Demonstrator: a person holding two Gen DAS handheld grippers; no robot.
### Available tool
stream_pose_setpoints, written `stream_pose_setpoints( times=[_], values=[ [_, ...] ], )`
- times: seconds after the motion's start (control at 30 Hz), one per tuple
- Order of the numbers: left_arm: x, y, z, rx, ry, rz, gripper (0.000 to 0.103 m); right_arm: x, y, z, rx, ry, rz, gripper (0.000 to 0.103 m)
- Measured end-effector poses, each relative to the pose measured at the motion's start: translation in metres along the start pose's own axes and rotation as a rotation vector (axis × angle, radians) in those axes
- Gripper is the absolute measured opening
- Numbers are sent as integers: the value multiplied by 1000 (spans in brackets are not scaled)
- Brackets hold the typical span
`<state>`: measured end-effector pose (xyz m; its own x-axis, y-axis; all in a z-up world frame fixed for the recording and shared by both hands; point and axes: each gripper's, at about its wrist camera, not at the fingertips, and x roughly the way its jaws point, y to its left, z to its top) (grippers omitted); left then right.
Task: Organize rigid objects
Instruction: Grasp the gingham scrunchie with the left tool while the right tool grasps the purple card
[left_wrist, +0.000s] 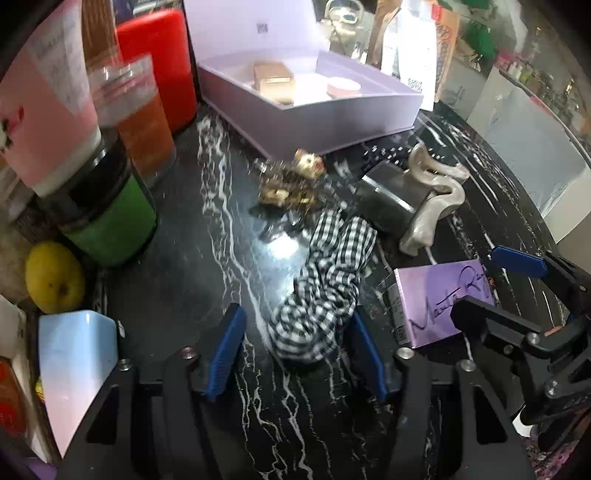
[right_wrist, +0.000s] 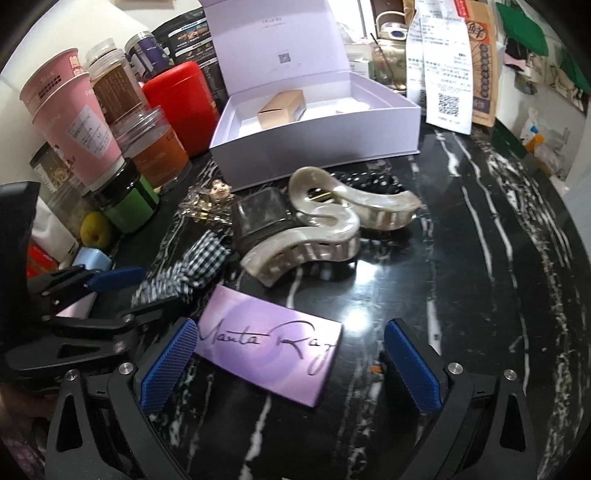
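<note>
Two tongs (right_wrist: 290, 363), one purple box (right_wrist: 273, 354), two hair claws (right_wrist: 306, 240).

Setting: a lived-in home, probably a dining or dressing corner. Evidence: a black marble-patterned bench with white veins (right_wrist: 480, 236) carries mixed personal and pantry items. These include pink paper cups (right_wrist: 70, 122), clear plastic jars with screw lids (right_wrist: 155, 140), a red cylindrical canister (right_wrist: 181, 107), a yellow fruit (left_wrist: 54, 277), an open lilac gift box (right_wrist: 317, 147), a pearl-coloured hair claw (right_wrist: 317, 229) and long printed receipts (right_wrist: 443, 66). The background is blurred; it appears to hold clutter and bags.
</note>
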<state>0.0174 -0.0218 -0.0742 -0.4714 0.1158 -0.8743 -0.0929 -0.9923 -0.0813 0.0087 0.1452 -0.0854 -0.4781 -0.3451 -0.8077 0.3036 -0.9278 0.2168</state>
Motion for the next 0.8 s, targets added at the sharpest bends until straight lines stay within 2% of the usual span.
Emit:
stream_pose_setpoints(
  times=[0.37, 0.67, 0.8],
  values=[
    [3, 6, 7, 35, -13, -56, 55, 13, 16, 3, -3, 38, -42, 103],
    [4, 16, 9, 12, -11, -60, 55, 24, 20, 1, -10, 57, -109, 103],
    [3, 19, 10, -9, -7, -94, 55, 24, 19, 0, -17, 50, -116, 103]
  ],
)
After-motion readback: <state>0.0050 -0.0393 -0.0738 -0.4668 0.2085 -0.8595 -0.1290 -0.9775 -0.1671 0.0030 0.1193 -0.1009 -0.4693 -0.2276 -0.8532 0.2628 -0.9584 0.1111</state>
